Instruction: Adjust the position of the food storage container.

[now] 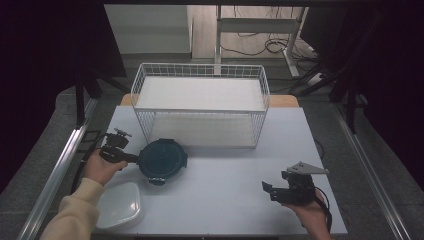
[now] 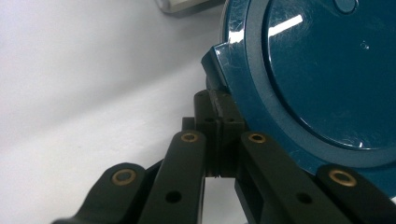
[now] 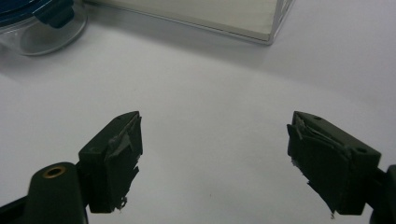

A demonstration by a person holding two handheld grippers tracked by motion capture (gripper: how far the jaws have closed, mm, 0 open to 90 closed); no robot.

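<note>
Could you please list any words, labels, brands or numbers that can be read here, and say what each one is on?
None can be read.
Round blue lid: plain in the left gripper view, only scuffs and glare.
White container: no print visible.
Wire basket: no label visible.
Right gripper pads: torn tape, no writing.

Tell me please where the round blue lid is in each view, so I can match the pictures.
High view: the blue lid lies left of centre, in front of the wire basket, with the left gripper at its left edge.
Left gripper view: it takes up the right and top, the jaws shut on its edge.
Right gripper view: top left corner, on a clear container.
Shared landmark: the basket.
</note>
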